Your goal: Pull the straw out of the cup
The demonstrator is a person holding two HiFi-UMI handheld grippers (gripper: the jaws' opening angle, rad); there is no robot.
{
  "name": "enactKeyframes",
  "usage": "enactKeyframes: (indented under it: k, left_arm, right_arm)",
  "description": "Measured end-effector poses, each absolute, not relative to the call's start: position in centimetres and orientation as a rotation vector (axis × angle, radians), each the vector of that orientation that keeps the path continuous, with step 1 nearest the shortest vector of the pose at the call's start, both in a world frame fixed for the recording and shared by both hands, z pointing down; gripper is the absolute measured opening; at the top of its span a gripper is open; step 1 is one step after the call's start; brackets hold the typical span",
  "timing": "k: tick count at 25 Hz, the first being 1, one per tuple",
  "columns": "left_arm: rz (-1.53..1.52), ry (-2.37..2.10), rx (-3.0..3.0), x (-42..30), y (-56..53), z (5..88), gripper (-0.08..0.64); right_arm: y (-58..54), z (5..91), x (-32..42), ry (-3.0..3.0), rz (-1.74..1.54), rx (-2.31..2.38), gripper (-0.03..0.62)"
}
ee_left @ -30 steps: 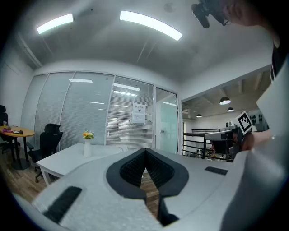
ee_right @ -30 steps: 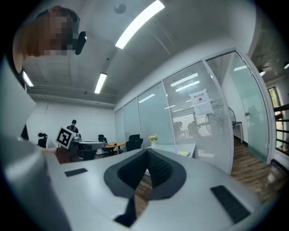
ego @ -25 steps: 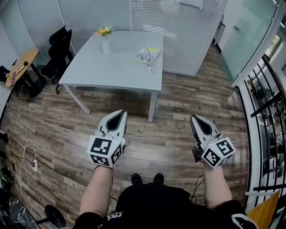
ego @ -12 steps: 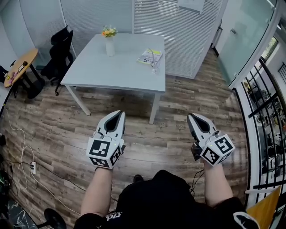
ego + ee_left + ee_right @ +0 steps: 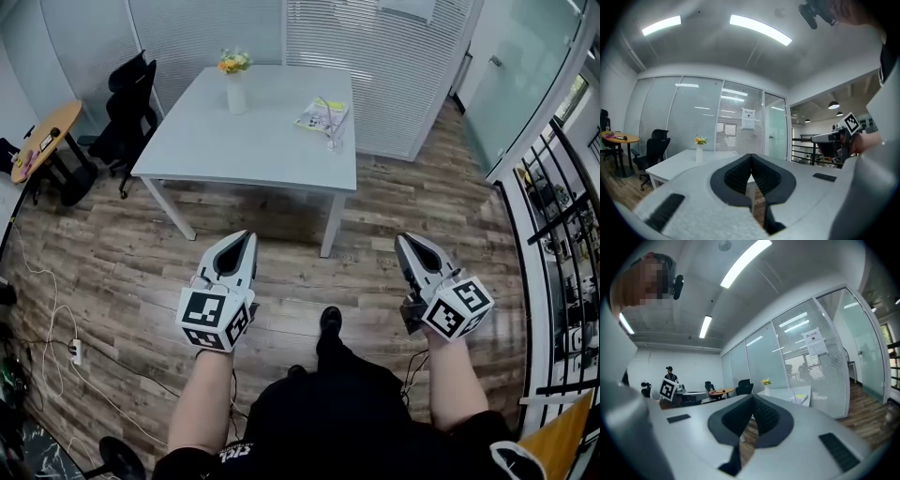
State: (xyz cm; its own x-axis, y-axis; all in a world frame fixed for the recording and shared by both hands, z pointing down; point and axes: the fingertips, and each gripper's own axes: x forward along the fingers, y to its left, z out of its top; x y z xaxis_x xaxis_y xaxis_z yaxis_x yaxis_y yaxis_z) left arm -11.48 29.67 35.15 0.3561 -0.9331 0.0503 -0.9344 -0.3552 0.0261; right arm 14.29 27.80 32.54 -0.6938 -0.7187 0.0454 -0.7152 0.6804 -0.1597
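Observation:
A small clear cup (image 5: 335, 142) with a thin straw (image 5: 328, 117) stands near the right front edge of the white table (image 5: 244, 141), far ahead of both grippers. My left gripper (image 5: 240, 238) is held level over the wood floor, jaws shut and empty. My right gripper (image 5: 404, 242) is level beside it, also shut on nothing. In the left gripper view the shut pads (image 5: 751, 155) point toward the table (image 5: 675, 165). The right gripper view shows its closed jaws (image 5: 752, 398) aimed at the same table (image 5: 787, 392).
A white vase with flowers (image 5: 234, 82) and a stack of papers (image 5: 322, 114) sit on the table. Black office chairs (image 5: 127, 117) and a round wooden table (image 5: 42, 141) stand at the left. Glass walls with blinds (image 5: 375, 47) close the back; a black railing (image 5: 562, 234) runs along the right.
The person has walked toward the table, which now sits a little nearer and further right in view. One foot has stepped forward. Both grippers stay shut and level.

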Motion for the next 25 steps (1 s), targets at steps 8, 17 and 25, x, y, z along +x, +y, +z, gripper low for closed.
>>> enactKeyframes:
  k: [8, 17, 25]
  left_arm:
    - [0.091, -1.744, 2.514, -12.0, 24.6, 36.7, 0.008]
    - [0.166, -1.713, 2.464, -11.4, 15.8, 39.1, 0.008]
    - [0.188, -1.688, 2.44, -8.7, 8.5, 39.8, 0.008]
  right_arm:
    - [22.3, 34.2, 14.0, 2.874, -0.293, -1.196, 0.006]
    - [12.3, 36.4, 13.7, 2.892, -0.395, -1.154, 0.006]
    - [5.6, 37.7, 15.1, 2.903, -0.451, -1.104, 0.006]
